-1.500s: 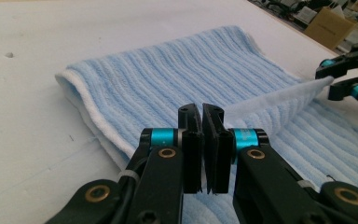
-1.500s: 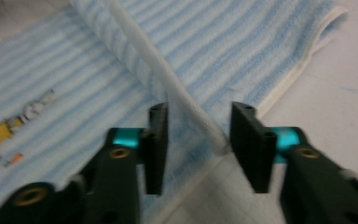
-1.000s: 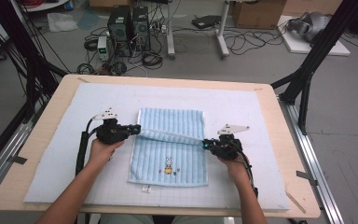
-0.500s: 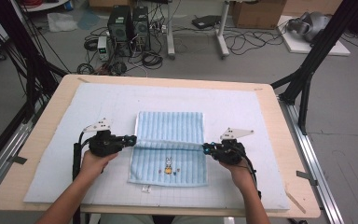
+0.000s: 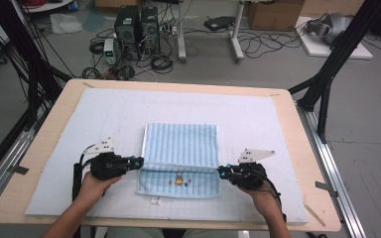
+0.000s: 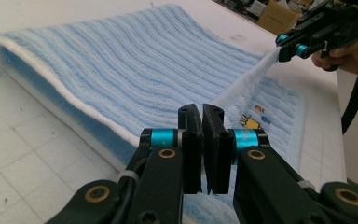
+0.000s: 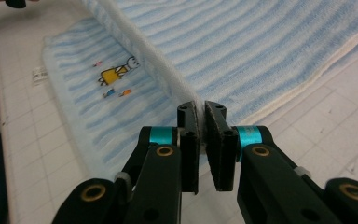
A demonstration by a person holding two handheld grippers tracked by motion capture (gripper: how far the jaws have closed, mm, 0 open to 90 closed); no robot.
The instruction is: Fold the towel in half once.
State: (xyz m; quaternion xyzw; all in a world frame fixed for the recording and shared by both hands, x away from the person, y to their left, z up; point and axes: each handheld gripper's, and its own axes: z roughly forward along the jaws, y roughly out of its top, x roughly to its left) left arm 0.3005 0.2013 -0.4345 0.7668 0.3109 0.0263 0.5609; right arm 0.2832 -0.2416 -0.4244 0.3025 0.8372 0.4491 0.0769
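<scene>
A light blue striped towel (image 5: 181,148) lies in the middle of the white gridded mat (image 5: 278,129) that covers the wooden table (image 5: 302,148), a little nearer the person than the far edge. It is being folded: its upper layer is drawn toward the near side, and the white edge of that layer hangs stretched between the two grippers, just above the lower layer. The left gripper (image 5: 138,161) sits at the towel's left side with its jaws closed tight on that edge's corner; in the left gripper view (image 6: 202,116) the cloth is pinched thin between the black pads. The right gripper (image 5: 221,171) is at the towel's right side, jaws likewise clamped on the other corner (image 7: 198,109). On the exposed near strip of the towel there is a small embroidered figure (image 5: 179,181), yellow-bodied, with little coloured marks beside it. A small white tag (image 5: 155,201), probably the care label, pokes out at the towel's near edge.
</scene>
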